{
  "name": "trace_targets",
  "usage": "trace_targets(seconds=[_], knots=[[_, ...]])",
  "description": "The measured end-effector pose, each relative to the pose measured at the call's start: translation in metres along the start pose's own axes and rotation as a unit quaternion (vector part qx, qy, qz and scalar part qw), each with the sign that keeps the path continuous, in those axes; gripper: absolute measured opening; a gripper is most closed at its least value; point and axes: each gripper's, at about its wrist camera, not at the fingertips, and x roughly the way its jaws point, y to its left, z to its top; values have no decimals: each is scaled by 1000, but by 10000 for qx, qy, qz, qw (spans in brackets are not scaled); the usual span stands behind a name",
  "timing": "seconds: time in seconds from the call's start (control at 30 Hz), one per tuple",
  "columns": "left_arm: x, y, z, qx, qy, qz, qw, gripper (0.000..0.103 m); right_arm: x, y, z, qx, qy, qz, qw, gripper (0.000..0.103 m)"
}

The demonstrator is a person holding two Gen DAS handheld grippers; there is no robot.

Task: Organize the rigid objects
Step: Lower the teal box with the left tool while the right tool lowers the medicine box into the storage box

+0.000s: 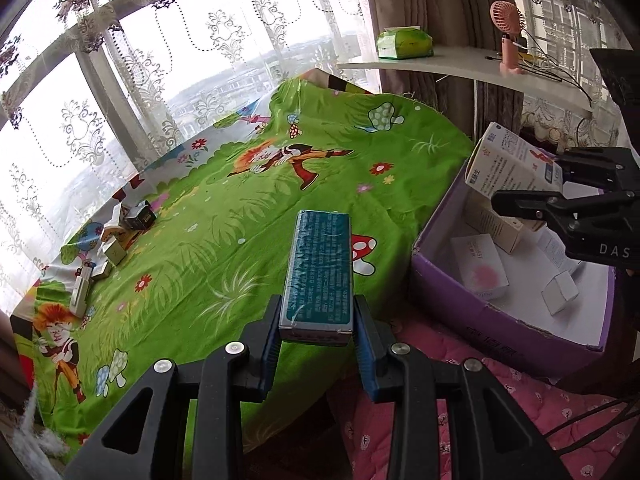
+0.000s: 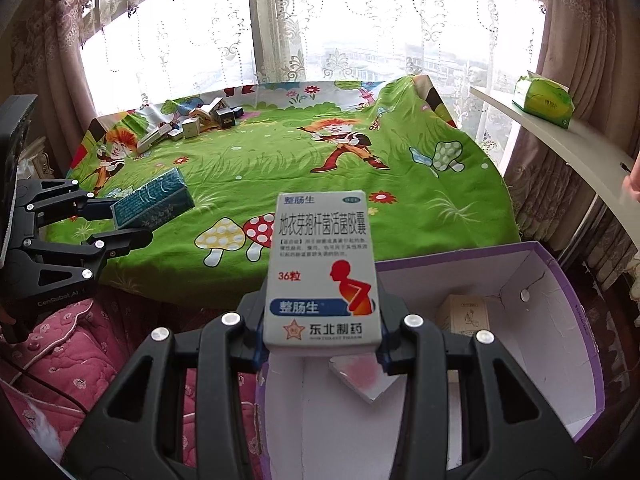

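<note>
My left gripper (image 1: 316,320) is shut on a teal box (image 1: 320,268) held over the near edge of the green cartoon cloth (image 1: 248,216); from the right wrist view the same gripper (image 2: 124,220) and teal box (image 2: 154,198) show at the left. My right gripper (image 2: 320,340) is shut on a white medicine box (image 2: 324,268) with a red figure, held above the purple carton (image 2: 576,312). In the left wrist view that gripper (image 1: 560,188) and white box (image 1: 512,162) hang over the carton (image 1: 480,320). Several small boxes lie inside the carton.
A pile of small boxes (image 2: 200,120) sits at the far left of the cloth by the window. A white shelf (image 1: 460,68) at the right carries a green tissue pack (image 1: 404,42) and a pink fan (image 1: 508,36). Pink quilt (image 1: 500,412) lies below the carton.
</note>
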Motion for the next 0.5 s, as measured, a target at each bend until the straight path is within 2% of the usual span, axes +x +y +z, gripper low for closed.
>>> trace_targets(seconds=[0.27, 0.5], knots=[[3, -45, 21, 546, -7, -307, 9980, 34, -16, -34, -19, 269, 8, -297, 9992, 44], [8, -91, 41, 944, -46, -851, 9919, 34, -30, -66, -39, 387, 166, -794, 9960, 44]])
